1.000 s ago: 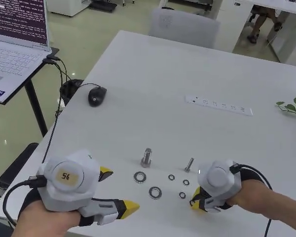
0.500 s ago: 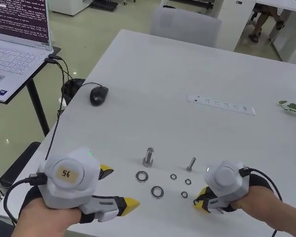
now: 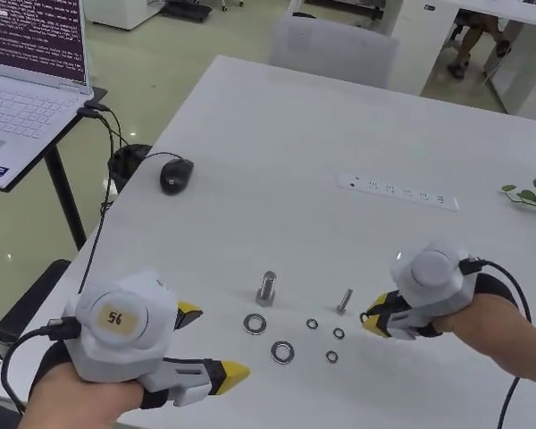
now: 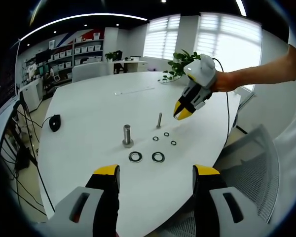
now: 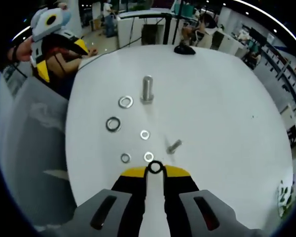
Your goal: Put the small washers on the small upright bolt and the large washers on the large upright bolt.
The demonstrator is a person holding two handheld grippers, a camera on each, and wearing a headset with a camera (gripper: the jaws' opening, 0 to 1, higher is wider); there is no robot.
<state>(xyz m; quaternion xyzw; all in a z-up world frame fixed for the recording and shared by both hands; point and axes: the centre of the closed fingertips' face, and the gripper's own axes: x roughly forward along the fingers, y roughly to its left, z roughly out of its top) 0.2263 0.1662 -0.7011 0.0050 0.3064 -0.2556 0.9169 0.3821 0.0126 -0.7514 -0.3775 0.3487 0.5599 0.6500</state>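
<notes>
Right gripper view: small washer (image 5: 149, 168) is pinched in shut jaws of R gripper (image 5: 155, 171), near small bolt (image 5: 174, 146). Threading step judged in hand; nxt, hole to be centred over bolt tip. L gripper (image 4: 157, 172) jaws wide open, empty.

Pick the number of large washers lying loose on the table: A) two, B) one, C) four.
A: one large washer and a second large washer lie flat in front of the large upright bolt, neither threaded on it.
</notes>
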